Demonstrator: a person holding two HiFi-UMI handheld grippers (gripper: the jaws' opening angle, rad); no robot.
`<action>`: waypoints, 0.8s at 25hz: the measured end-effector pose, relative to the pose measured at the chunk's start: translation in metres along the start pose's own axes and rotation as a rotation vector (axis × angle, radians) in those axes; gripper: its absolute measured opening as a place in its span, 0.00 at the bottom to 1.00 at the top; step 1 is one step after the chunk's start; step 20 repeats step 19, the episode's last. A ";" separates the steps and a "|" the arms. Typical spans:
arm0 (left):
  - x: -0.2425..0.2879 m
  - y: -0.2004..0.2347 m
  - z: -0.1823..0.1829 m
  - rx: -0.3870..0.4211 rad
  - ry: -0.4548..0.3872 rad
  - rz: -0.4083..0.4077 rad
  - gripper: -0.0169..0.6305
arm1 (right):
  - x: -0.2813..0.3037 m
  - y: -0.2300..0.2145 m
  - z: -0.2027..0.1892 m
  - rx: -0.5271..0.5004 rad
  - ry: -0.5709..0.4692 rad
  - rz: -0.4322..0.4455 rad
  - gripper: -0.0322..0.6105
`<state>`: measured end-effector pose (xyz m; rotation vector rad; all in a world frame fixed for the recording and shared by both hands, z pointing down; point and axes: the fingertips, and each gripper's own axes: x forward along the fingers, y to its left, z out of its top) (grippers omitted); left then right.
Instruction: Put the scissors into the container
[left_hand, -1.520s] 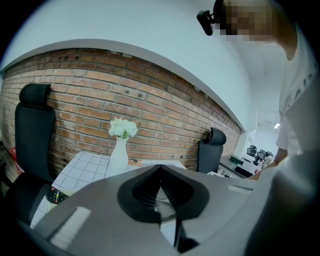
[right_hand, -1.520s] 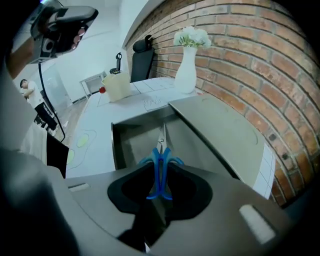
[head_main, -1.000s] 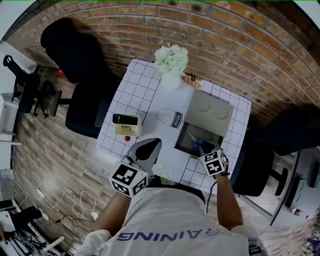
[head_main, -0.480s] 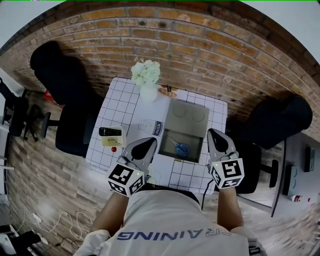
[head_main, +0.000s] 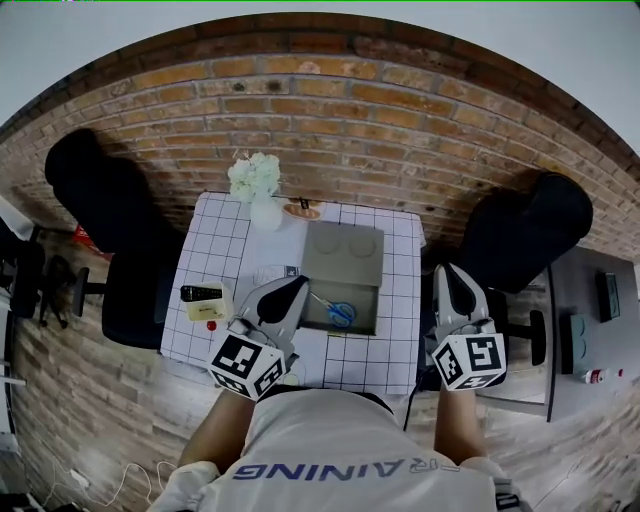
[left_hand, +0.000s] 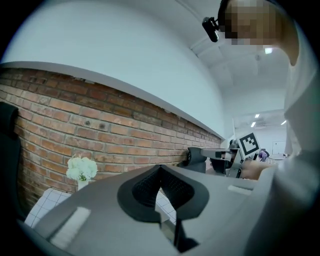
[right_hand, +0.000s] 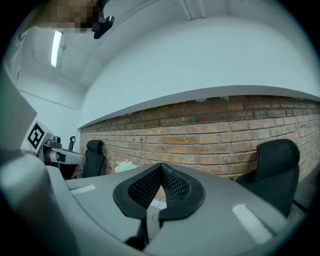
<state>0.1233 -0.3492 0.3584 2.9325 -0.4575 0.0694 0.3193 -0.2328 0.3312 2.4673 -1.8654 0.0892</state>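
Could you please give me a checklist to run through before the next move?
1. Scissors inside the container: ok, they lie on its floor.
2. Right gripper empty: ok, jaws together on nothing.
3. Left gripper empty: ok, jaws together on nothing.
4. Grippers out of the container: ok, neither reaches into it; the right one is past the table's right edge.
5. Container closed: not ok, its top is open.

A white grid-patterned table (head_main: 400, 300) stands before a brick wall (head_main: 400, 110). At the table's far left corner sits a bunch of white flowers (head_main: 254, 177), with a small orange dish (head_main: 301, 210) just beside it. Near the table's left edge a black remote (head_main: 200, 294) lies on a yellow box (head_main: 212, 311). One black chair (head_main: 110, 210) stands left of the table, another black chair (head_main: 520, 235) right of it.
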 end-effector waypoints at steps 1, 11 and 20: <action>0.002 -0.002 0.000 0.003 0.002 -0.006 0.03 | -0.001 0.000 0.000 -0.001 0.000 0.001 0.07; -0.002 -0.011 -0.003 0.021 0.017 -0.028 0.03 | -0.006 0.001 -0.007 0.017 0.007 0.012 0.07; -0.016 -0.008 -0.002 0.018 0.011 -0.019 0.03 | -0.002 0.028 -0.011 -0.051 0.029 0.055 0.07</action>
